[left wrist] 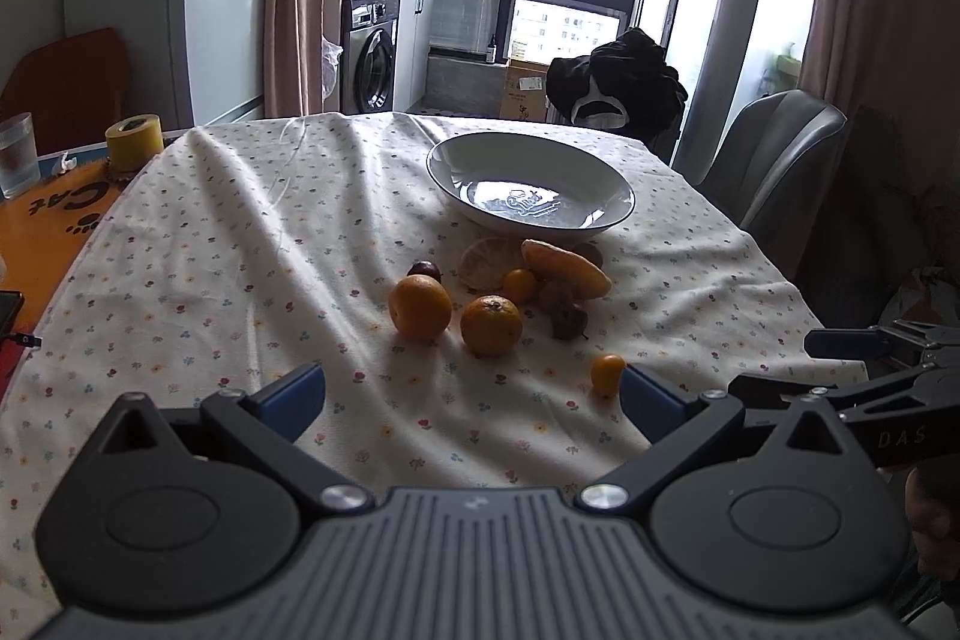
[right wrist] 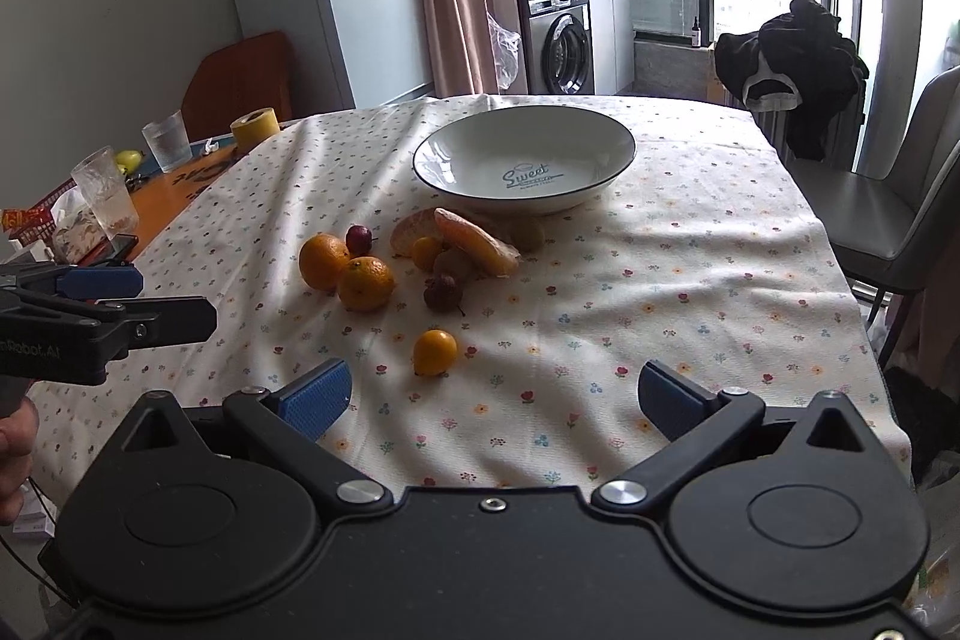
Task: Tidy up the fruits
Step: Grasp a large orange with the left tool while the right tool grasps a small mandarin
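Both hand-held grippers, left (left wrist: 474,400) and right (right wrist: 492,394), gape; peeled orange segment (right wrist: 477,241) points right-nearward.

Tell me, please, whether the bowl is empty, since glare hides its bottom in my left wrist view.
Observer: Yes, the bowl holds no fruit; only the printed word "Sweet" shows inside.
Operator: Is anything near the glass?
Observer: A clear plastic cup with residue stands on the bare table, closer to us than the glass.
Operator: Is the right gripper ready?
Observer: The right gripper is open, and the small orange fruit lies untouched just ahead.
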